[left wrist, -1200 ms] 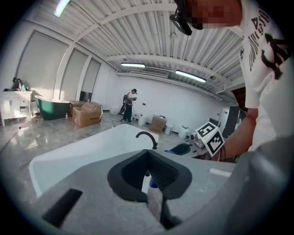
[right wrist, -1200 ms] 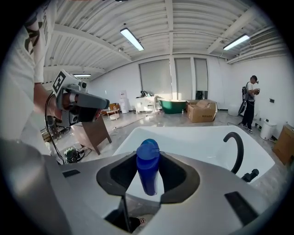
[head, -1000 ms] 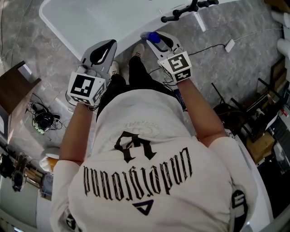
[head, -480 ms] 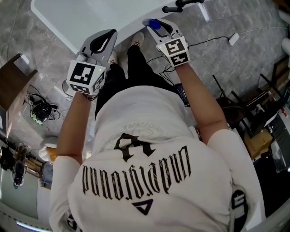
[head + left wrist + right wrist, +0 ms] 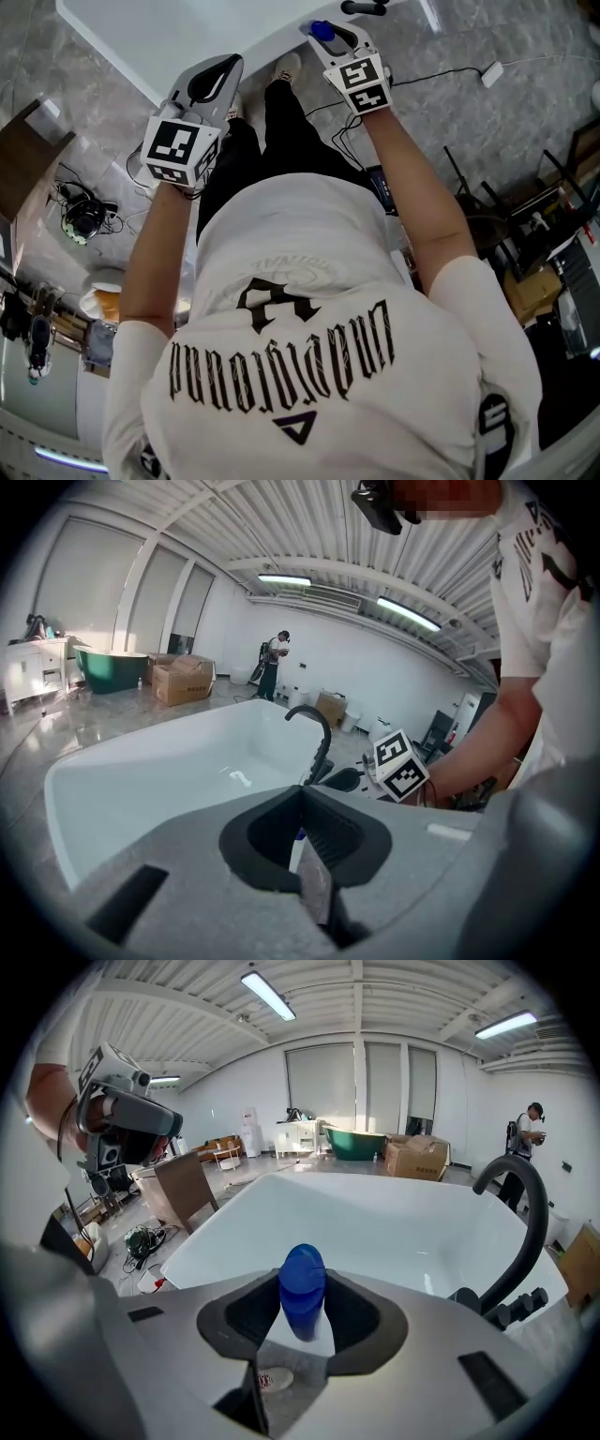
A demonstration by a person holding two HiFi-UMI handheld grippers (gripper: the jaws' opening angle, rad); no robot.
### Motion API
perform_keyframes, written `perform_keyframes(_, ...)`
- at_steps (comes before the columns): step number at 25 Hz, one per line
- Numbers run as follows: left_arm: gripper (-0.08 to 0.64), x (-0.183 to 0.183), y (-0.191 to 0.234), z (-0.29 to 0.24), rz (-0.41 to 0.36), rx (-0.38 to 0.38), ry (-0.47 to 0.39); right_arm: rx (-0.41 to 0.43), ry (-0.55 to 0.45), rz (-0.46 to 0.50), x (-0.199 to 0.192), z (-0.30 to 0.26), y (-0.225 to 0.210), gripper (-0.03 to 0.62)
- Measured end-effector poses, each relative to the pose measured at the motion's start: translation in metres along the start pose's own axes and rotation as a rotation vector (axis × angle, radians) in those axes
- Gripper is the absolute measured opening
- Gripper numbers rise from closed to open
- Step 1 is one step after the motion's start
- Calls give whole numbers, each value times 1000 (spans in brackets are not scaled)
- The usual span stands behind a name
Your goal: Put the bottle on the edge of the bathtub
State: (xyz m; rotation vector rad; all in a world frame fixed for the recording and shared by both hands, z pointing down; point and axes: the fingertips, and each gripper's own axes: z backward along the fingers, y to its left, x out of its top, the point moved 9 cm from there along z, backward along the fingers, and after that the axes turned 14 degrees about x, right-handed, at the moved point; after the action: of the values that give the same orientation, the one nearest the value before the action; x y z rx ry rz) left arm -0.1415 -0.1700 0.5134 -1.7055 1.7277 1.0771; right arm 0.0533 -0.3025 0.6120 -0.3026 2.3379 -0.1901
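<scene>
The bottle [image 5: 302,1299], blue-capped, stood upright in the pinch of the right hand-held gripper [image 5: 330,36], the two pads closed against its sides just under the cap. In the head view it sat over the near rim of the white bathtub [image 5: 178,42], just beside the black faucet [image 5: 364,7]; whether its base touched the rim could not be told. In the right gripper view the tub's bare basin spread beyond the cap, with the curved faucet rising at the right.

The left hand-held gripper [image 5: 223,71] was held by the tub's near edge, well apart from the right one, its jaws pressed together, only a thin seam showing between them in the left gripper view.

The person's white shirt [image 5: 309,309] filled the lower head view. Cables [image 5: 89,230] lay on the grey floor at the left. Far off stood a green tub [image 5: 354,1142], cardboard boxes [image 5: 412,1159] and another person [image 5: 530,1127].
</scene>
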Motion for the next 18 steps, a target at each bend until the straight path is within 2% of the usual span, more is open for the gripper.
perform_keyframes(7, 12, -2, 0, -6, 8, 10, 13, 10, 39, 48, -3, -9, -5, 149)
perform_keyframes(18, 12, -11, -1, -4, 26, -4, 34, -30, 39, 37, -11, -16, 2, 149)
